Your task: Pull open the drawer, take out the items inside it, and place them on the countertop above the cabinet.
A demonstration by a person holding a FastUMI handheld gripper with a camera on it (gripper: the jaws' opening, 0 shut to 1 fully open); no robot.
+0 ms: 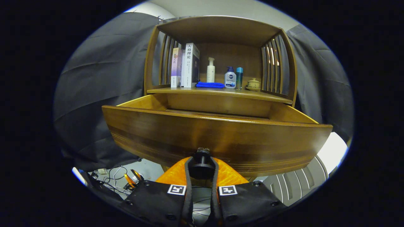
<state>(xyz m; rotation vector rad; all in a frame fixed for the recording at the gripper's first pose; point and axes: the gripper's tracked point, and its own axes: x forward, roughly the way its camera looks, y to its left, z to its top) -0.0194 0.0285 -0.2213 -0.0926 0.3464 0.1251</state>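
Gripper (202,168) closed on the drawer knob (202,160), both fingers pressed against its sides. The drawer (217,138) stands pulled well out of the cabinet, beneath the countertop (221,92) – which already bears books (186,64), a folded blue cloth (210,84), bottles (230,78) and a small teapot (253,84). The drawer's contents are hidden behind its front panel. Advice – draw straight back along the runners, keep the knob centred, then release cleanly before reaching over the front

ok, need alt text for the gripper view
The gripper is shut on the dark knob of a wooden drawer, already pulled open. On the countertop beyond stand books, bottles, a blue cloth and a small pot.
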